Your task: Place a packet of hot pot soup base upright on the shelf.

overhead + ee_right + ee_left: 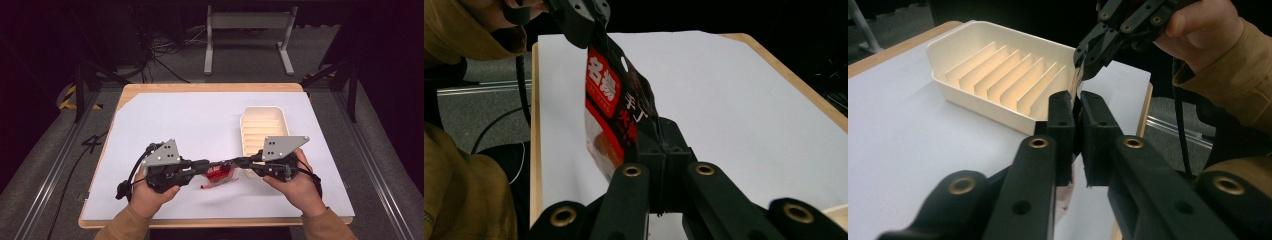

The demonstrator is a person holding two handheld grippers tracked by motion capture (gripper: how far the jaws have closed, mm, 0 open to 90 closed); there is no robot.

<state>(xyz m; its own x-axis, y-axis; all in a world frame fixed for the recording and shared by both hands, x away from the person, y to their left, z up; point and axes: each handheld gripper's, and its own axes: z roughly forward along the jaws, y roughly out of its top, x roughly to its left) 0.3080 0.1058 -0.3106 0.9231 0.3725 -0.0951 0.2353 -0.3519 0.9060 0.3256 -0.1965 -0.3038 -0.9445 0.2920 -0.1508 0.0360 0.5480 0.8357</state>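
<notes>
Both grippers are pinching one red-black snack packet [218, 175] midair: left gripper [206, 164], right gripper [239, 162] clamped on opposite edges. Slotted cream tray [263, 127] is sitting just behind, on the white table [190, 120].

High view overhead, facing forward; tool views close, facing each other.

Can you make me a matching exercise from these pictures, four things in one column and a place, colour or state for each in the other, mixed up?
Column one:
1. snack packet
2. ribbed tray
3. left hand-held gripper
4. white sheet

Column two:
A. cream-coloured, empty, at the right part of the table
B. covers most of the wooden tabletop
C. red and black, held up off the table between both grippers
D. jaws closed on one edge of the packet

Pairs: 1-C, 2-A, 3-D, 4-B
</notes>
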